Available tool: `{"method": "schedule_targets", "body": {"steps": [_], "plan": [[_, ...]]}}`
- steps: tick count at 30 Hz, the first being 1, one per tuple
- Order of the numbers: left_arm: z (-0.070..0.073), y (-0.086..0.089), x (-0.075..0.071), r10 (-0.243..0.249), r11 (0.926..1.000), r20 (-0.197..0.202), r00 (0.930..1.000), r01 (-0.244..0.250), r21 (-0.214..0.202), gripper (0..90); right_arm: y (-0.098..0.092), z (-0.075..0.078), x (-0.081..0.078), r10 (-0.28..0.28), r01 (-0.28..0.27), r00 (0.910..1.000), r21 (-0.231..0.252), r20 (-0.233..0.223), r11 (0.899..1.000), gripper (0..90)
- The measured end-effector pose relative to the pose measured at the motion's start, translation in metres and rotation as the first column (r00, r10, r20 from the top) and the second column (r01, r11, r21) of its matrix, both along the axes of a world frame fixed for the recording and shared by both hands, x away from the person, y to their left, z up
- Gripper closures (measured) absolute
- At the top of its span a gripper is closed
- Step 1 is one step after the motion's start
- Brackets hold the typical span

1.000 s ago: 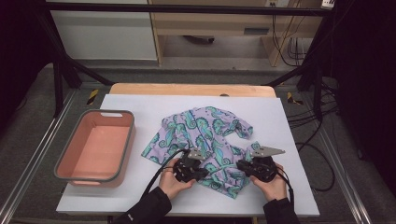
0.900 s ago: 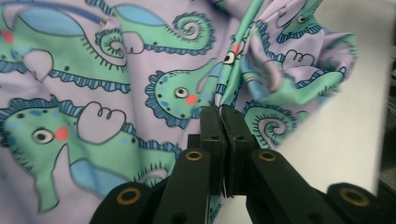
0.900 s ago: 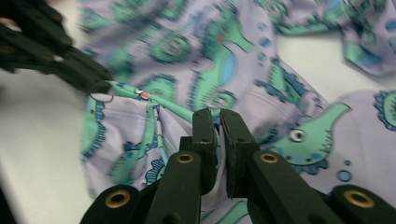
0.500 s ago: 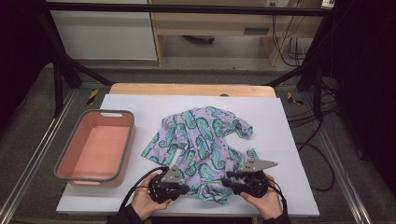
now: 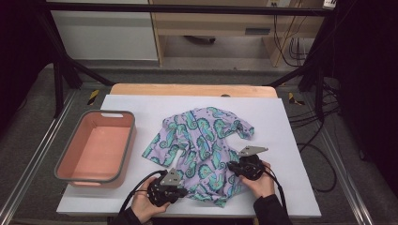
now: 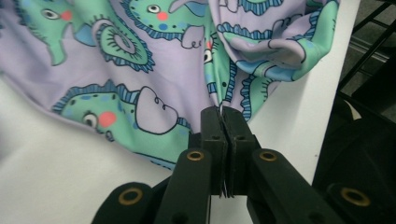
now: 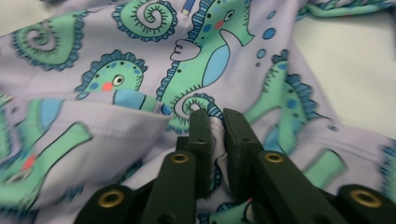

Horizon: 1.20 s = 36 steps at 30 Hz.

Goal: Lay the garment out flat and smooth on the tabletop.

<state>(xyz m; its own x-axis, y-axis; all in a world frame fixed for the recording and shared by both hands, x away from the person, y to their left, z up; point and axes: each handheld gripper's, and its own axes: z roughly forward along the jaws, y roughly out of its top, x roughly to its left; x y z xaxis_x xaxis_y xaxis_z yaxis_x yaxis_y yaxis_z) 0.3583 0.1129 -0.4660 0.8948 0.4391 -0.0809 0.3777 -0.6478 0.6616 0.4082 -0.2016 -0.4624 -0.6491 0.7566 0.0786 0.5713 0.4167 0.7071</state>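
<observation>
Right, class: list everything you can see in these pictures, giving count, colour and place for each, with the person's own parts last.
Garment: one, lilac with green seahorses, crumpled at the table's middle.
Tub: one, pink with grey rim, left of the garment.
Table: one, white top.
Cables: several, black, on the floor at right.
Left gripper: one, black, fingers shut on the garment's near edge.
Right gripper: one, black, fingers pinching a fold of the garment.
Hands: two, at the near edge.
</observation>
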Motion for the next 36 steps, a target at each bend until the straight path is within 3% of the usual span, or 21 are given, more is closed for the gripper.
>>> {"method": "schedule_targets", "body": {"steps": [5, 9, 12, 15, 17, 20, 23, 27, 31, 34, 36], "plan": [[0.002, 0.015, 0.002, 0.036, 0.9993, 0.004, 0.9993, -0.036, 0.002, 88.3, -0.027, 0.020, -0.030, -0.027, 0.028, 0.9987, -0.025, 0.043, 0.999, 83.1], [0.002, 0.018, 0.001, 0.032, 0.9994, -0.015, 0.9994, -0.032, -0.017, 87.5, -0.042, 0.013, -0.052, -0.005, 0.004, 0.9989, -0.024, -0.046, 1.000, 82.6], [0.007, 0.021, 0.004, 0.059, 0.9970, -0.035, 0.9976, -0.061, -0.047, 74.1, -0.043, 0.006, -0.062, 0.031, -0.031, 0.9951, 0.007, -0.094, 1.000, 79.3], [0.013, 0.029, 0.010, 0.126, 0.9873, -0.032, 0.9916, -0.128, -0.094, 58.6, -0.045, 0.011, -0.065, 0.021, -0.018, 0.9976, 0.040, -0.066, 0.999, 71.8], [0.016, 0.033, 0.018, 0.181, 0.9777, -0.036, 0.9829, -0.183, -0.102, 47.8, -0.047, 0.017, -0.059, 0.009, -0.008, 0.9998, 0.059, -0.017, 0.998, 64.8], [0.013, 0.036, 0.034, 0.253, 0.9592, -0.066, 0.9653, -0.259, -0.114, 42.0, -0.045, 0.022, -0.043, -0.028, 0.025, 0.9987, 0.065, 0.044, 0.998, 55.5], [0.006, 0.034, 0.049, 0.287, 0.9493, -0.093, 0.9534, -0.296, -0.106, 40.7, -0.041, 0.018, -0.021, -0.060, 0.057, 0.9956, 0.049, 0.072, 0.997, 48.1], [-0.002, 0.026, 0.060, 0.318, 0.9391, -0.119, 0.9405, -0.330, -0.096, 41.6, -0.039, 0.004, 0.004, -0.102, 0.102, 0.9935, 0.011, 0.050, 0.995, 48.1], [-0.005, 0.020, 0.068, 0.342, 0.9292, -0.120, 0.9321, -0.354, -0.105, 48.0, -0.034, -0.007, 0.016, -0.088, 0.089, 0.9957, -0.013, 0.027, 0.996, 49.9], [-0.007, 0.013, 0.071, 0.364, 0.9256, -0.097, 0.9264, -0.371, -0.074, 53.1, -0.031, -0.012, 0.018, -0.079, 0.080, 0.9967, -0.033, 0.020, 0.996, 55.9], [-0.007, 0.010, 0.071, 0.386, 0.9200, -0.060, 0.9206, -0.389, -0.049, 60.4, -0.030, -0.014, 0.019, -0.066, 0.066, 0.9978, -0.042, 0.012, 0.997, 63.3]]}}
